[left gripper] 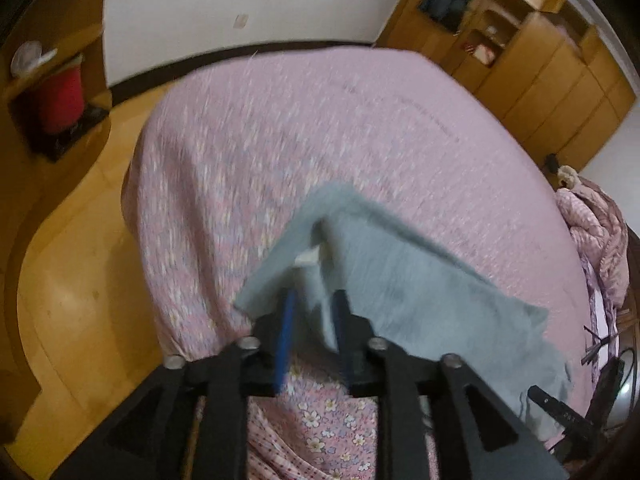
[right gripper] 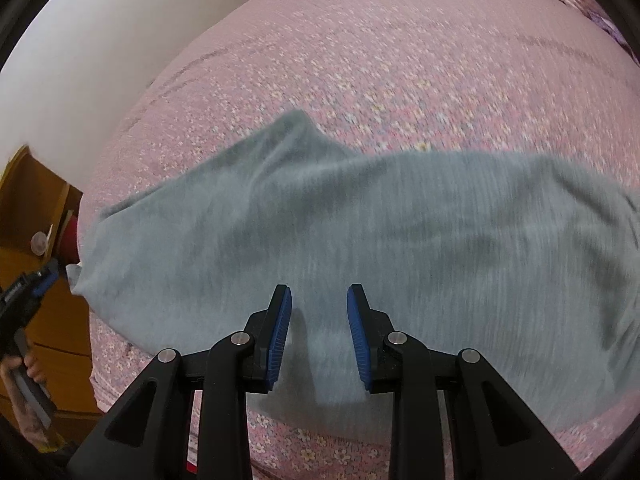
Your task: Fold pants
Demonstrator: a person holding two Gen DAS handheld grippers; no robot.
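Note:
Grey pants (right gripper: 400, 220) lie spread across a pink flowered bed (right gripper: 400, 60). My right gripper (right gripper: 320, 292) hovers over their near edge with its blue pads apart, and the cloth shows in the gap with neither pad pressing on it. My left gripper (left gripper: 315, 294) is at the pants' (left gripper: 420, 280) left end, where a raised fold with a white tag (left gripper: 308, 258) hangs between the pads. That fold leans on the right pad, and bed sheet shows beside the left one. In the right wrist view the left gripper (right gripper: 46, 280) is at the far left, by the bed's corner.
Wooden floor (left gripper: 80, 280) runs along the bed's left side. A low shelf with a red object (left gripper: 60, 100) stands beyond it. A wooden wardrobe (left gripper: 540, 68) fills the far right, and a bunched pink quilt (left gripper: 592, 220) lies at the bed's right end. A hand (right gripper: 24, 372) holds the left gripper.

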